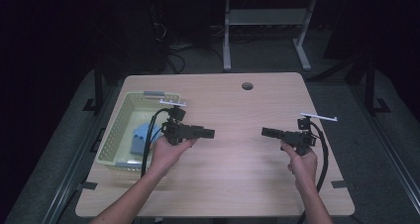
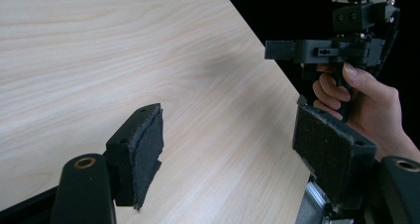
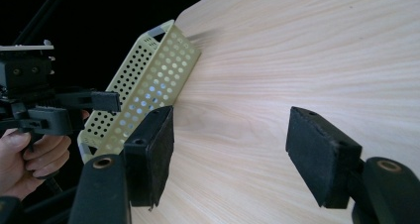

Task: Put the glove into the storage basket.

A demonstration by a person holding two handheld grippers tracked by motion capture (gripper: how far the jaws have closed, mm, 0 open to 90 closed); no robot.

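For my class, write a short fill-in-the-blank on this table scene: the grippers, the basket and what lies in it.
1. Both grippers, the left gripper and the right gripper, have their jaws ____.
2. The pale yellow basket stands at the table's ____ edge in the high view.
3. The folded thing in the basket is ____ in colour.
4. Between each gripper's jaws there is ____.

Missing words: open; left; blue; nothing

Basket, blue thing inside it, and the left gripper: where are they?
Basket (image 1: 115,130): high view, on its left perforated wall.
Blue thing (image 1: 140,137): high view, on its top face.
Left gripper (image 1: 210,133): high view, between its jaw tips.
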